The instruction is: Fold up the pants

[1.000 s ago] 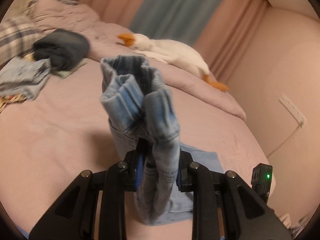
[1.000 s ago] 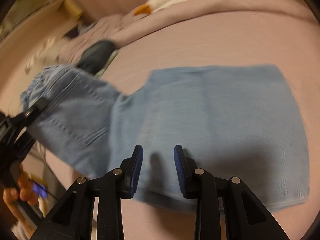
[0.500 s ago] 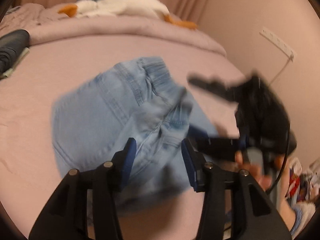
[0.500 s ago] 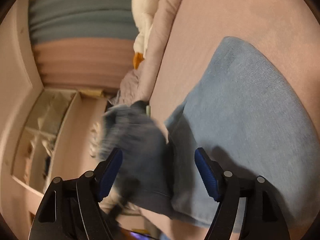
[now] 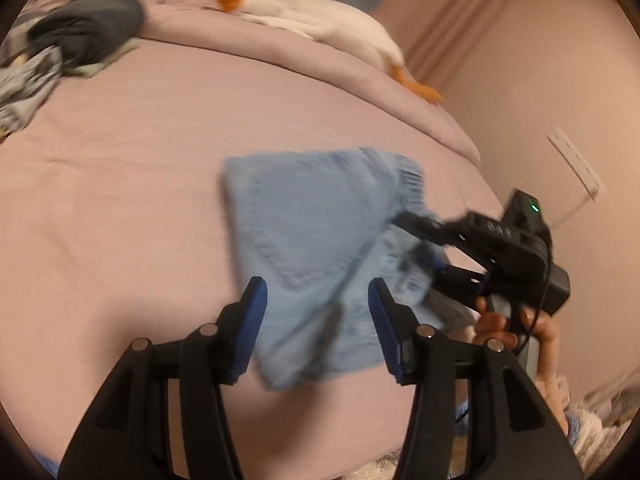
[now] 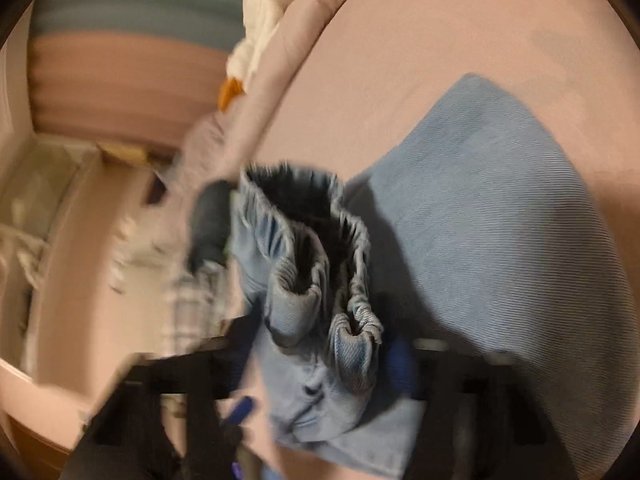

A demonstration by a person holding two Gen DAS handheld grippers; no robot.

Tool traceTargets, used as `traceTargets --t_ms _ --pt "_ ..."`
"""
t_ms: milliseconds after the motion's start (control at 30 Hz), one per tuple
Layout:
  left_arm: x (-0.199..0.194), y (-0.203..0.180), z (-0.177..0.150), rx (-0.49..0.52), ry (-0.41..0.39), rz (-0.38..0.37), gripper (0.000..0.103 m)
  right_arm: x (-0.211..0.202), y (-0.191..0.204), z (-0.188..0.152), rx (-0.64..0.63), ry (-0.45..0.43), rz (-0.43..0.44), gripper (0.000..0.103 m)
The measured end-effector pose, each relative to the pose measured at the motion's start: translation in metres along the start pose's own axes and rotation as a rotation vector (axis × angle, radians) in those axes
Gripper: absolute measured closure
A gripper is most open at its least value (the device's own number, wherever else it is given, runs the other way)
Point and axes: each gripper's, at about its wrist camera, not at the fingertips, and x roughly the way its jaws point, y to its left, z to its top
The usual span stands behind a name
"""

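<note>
Light blue denim pants (image 5: 320, 240) lie folded on the pink bed (image 5: 120, 200). My left gripper (image 5: 316, 316) is open and empty just above the near edge of the pants. My right gripper (image 5: 436, 248) reaches in from the right and is shut on the bunched elastic waistband. In the blurred right wrist view the waistband (image 6: 320, 280) stands gathered between the jaws of my right gripper (image 6: 320, 364), with the rest of the pants (image 6: 500, 220) flat on the bed beyond.
A white plush goose (image 5: 320, 20) lies along the far bed edge. A dark rolled garment (image 5: 88, 28) and a patterned cloth (image 5: 28, 76) sit at the far left. A pink wall (image 5: 540, 80) stands to the right.
My left gripper opened and let go of the waistband, then drew back. My right gripper closed on the waistband. The pants now lie folded over on the bed.
</note>
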Motion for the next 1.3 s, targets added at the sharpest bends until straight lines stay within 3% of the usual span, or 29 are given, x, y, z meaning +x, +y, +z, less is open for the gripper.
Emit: traceTargets --t_ms 133,200,367,567,733,800,867,933,1067,1100,1200,1300 --pt "-0.011 0.015 0.000 -0.051 -0.011 0.019 0.051 -0.006 0.015 0.001 -0.085 -0.047 -0.063 0.073" --pt "-0.013 0.019 0.001 -0.061 -0.018 0.029 0.051 -0.017 0.025 0.002 -0.117 -0.061 -0.058 0.074" --pt "-0.014 0.026 -0.006 -0.087 -0.014 0.012 0.047 -0.073 0.029 0.010 -0.164 -0.193 -0.046 0.074" --pt "0.001 0.014 -0.004 -0.053 0.019 0.001 0.047 -0.079 -0.027 0.005 -0.053 -0.164 -0.120 0.074" --pt "0.015 -0.002 0.006 0.007 0.053 0.011 0.047 -0.066 -0.062 0.002 0.025 -0.122 -0.122 0.072" --pt "0.019 -0.009 0.011 0.027 0.053 0.011 0.047 -0.070 -0.065 0.005 0.062 -0.112 -0.061 0.064" --pt "0.024 -0.016 0.018 0.049 0.050 0.006 0.047 -0.077 -0.063 0.006 0.046 -0.103 -0.068 0.059" --pt "0.032 -0.028 0.025 0.080 0.051 -0.008 0.048 -0.089 -0.053 0.005 -0.026 -0.124 -0.124 0.055" --pt "0.060 -0.065 0.043 0.168 0.071 -0.060 0.049 -0.104 -0.009 -0.008 -0.267 -0.238 -0.317 0.055" --pt "0.067 -0.073 0.046 0.180 0.082 -0.078 0.050 -0.105 0.003 -0.012 -0.334 -0.262 -0.325 0.055" --pt "0.097 -0.094 0.055 0.192 0.138 -0.134 0.058 -0.092 0.034 -0.019 -0.493 -0.262 -0.275 0.074" --pt "0.125 -0.104 0.057 0.193 0.177 -0.103 0.060 -0.061 0.050 -0.020 -0.577 -0.204 -0.289 0.077"
